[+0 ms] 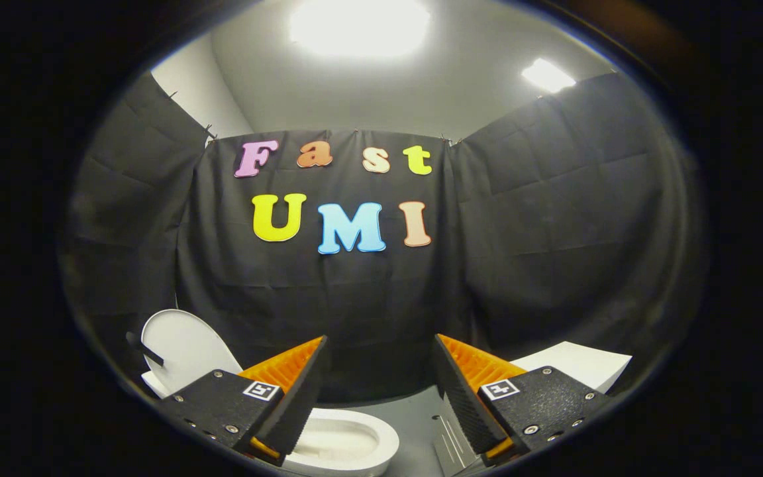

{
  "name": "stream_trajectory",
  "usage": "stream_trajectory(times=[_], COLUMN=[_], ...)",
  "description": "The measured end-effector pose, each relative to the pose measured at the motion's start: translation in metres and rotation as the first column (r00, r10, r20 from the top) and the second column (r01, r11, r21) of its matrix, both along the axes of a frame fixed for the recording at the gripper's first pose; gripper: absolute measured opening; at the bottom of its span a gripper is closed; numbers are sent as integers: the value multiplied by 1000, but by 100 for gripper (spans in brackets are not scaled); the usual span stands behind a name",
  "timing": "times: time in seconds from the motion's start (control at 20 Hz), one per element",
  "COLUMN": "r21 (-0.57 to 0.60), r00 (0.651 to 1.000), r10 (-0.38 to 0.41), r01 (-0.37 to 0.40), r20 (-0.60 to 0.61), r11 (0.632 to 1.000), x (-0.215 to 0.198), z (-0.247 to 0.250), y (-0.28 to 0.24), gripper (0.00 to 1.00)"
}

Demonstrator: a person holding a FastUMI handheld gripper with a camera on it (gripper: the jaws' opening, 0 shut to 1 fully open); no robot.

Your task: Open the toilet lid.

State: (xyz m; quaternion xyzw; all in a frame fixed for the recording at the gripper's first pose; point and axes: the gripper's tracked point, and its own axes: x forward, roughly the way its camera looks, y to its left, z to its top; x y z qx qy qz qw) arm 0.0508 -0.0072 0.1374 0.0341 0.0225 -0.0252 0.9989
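Black cloth wall behind; toilet lid (179, 344) raised, left of wide-spread, empty gripper (379, 344).

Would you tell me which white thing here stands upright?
The toilet lid, raised behind the left finger. The bowl lies low between the open gripper's fingers; the white block lies flat.

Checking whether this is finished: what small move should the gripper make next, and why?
Probably just back away: the toilet lid already stands raised behind the exposed bowl, and the gripper is open, holding nothing, fingers spread apart above the bowl.
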Motion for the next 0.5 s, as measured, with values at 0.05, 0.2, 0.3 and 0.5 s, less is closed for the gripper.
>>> stream_trajectory(times=[0.05, 0.2, 0.3, 0.5], r21=[-15, -48, -28, -24], r00=[1000, 999, 998, 995], r10=[-7, -37, -55, -94], r01=[7, 38, 56, 94], r20=[-2, 19, 29, 26], r11=[1000, 998, 998, 995], x=[-1, -5, -5, -2], z=[1, 12, 14, 8], y=[-2, -9, -12, -21], gripper=[95, 94, 95, 94])
